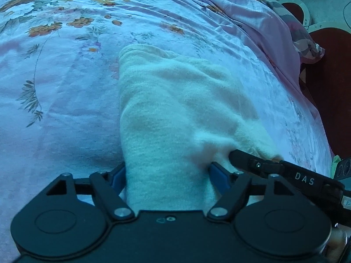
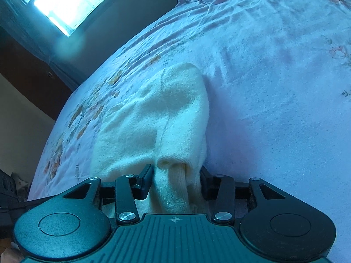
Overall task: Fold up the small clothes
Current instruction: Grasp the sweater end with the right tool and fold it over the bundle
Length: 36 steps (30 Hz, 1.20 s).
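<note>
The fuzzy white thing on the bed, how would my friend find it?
Look at the big flowery bedsheet. Near its edge lies a cream knitted garment, with the left gripper and right gripper at its near end. It's plain and fluffy, unlike the thin printed sheet.

One small garment [image 1: 175, 114] of cream-white fuzzy knit is observed lying on the floral bedsheet [image 1: 65, 76], its near end raised off the surface. It is bunched lengthwise, with soft folds across its upper face. In the right wrist view a seam line is seen along the garment [image 2: 153, 114], and a ribbed cuff-like tube hangs from the near edge. The far end is rounded and rests flat.
</note>
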{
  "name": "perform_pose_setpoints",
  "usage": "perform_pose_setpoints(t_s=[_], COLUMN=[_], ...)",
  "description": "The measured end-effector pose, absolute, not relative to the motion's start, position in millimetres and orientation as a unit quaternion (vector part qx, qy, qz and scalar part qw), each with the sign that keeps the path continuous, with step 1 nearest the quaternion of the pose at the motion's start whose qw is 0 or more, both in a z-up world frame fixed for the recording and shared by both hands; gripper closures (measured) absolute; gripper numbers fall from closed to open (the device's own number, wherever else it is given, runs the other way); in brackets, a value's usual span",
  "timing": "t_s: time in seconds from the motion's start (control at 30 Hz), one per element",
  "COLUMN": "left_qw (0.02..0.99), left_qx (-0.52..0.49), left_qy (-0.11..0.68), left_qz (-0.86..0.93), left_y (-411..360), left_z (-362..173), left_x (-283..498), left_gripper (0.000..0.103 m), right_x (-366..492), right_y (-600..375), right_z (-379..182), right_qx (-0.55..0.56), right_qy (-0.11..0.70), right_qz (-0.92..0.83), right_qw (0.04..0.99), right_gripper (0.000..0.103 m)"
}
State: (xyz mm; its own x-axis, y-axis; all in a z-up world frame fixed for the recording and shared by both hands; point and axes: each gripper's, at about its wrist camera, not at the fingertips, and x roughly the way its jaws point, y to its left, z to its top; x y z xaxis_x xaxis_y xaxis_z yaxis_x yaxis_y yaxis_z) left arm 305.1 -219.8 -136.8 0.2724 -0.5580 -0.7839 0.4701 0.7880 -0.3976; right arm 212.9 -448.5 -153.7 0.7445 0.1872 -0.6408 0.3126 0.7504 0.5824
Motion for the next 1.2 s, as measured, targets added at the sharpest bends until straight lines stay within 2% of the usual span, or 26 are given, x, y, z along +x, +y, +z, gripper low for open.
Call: perform_pose_setpoints(t_s=[0.07,0.13,0.27,0.4,0.7,1.0,1.2], left_qw=[0.802,0.808,0.81,0.816,0.835,0.844,0.851], left_qx=[-0.028,-0.025,-0.044,-0.042,-0.008,-0.004,-0.01], left_qy=[0.504,0.497,0.495,0.485,0.455,0.435,0.422], left_qz=[-0.319,-0.316,-0.313,-0.31,-0.309,-0.314,-0.313], left_y=[-226,-227,-217,-214,-218,-201,-163], left_z=[-137,-136,-133,-127,-111,-82,-49], left_x=[302,299,301,297,283,271,254], left_gripper=[0.022,0.027,0.051,0.061,0.069,0.07,0.07], right_x=[213,212,210,213,209,198,182], right_y=[-445,-443,-438,-432,-420,-398,-367], right_z=[-153,-153,-148,-146,-129,-97,-64], right_qx=[0.345,0.345,0.336,0.325,0.311,0.291,0.285], right_qy=[0.354,0.352,0.347,0.349,0.337,0.312,0.293], right_qz=[-0.041,-0.042,-0.045,-0.054,-0.059,-0.038,-0.006], right_qw=[0.868,0.869,0.874,0.877,0.887,0.904,0.913], right_gripper=[0.063,0.069,0.074,0.075,0.076,0.077,0.077])
